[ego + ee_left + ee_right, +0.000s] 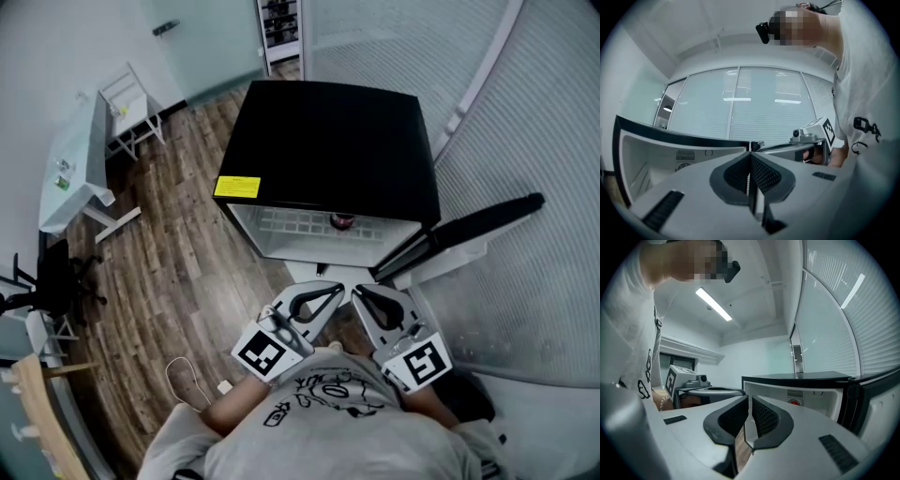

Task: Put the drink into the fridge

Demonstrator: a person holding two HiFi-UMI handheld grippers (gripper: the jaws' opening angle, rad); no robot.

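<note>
**Asker:** Where is the drink?

**Me:** The drink [342, 221] sits inside the fridge [328, 141], on the white wire shelf [291, 223], a little right of the shelf's middle. From my claws it lies at twelve o'clock. I see only its dark red top from above, so I cannot say whether it is a can or a bottle.

**Asker:** And your claws?

**Me:** My left claw [335, 291] has its jaws pressed together, pad against pad, with nothing between them. My right claw [362, 295] is the same, jaws together and empty. I hold both in front of my chest, tips nearly side by side. They are near the fridge's open front but apart from it.

**Asker:** Is the fridge open?

**Me:** Yes. The door [469, 230] stands swung out toward two o'clock, and its white lining faces the opening. The fridge's top is black. A yellow label [237, 187] lies near its front left corner, at about ten o'clock from my claws.

**Asker:** What else is around?

**Me:** A wood-patterned floor [178, 253] runs under the fridge. A white table [75, 169] stands farther off at ten o'clock. A white cable [183, 380] lies on the floor at eight o'clock, beside my left arm.
</note>
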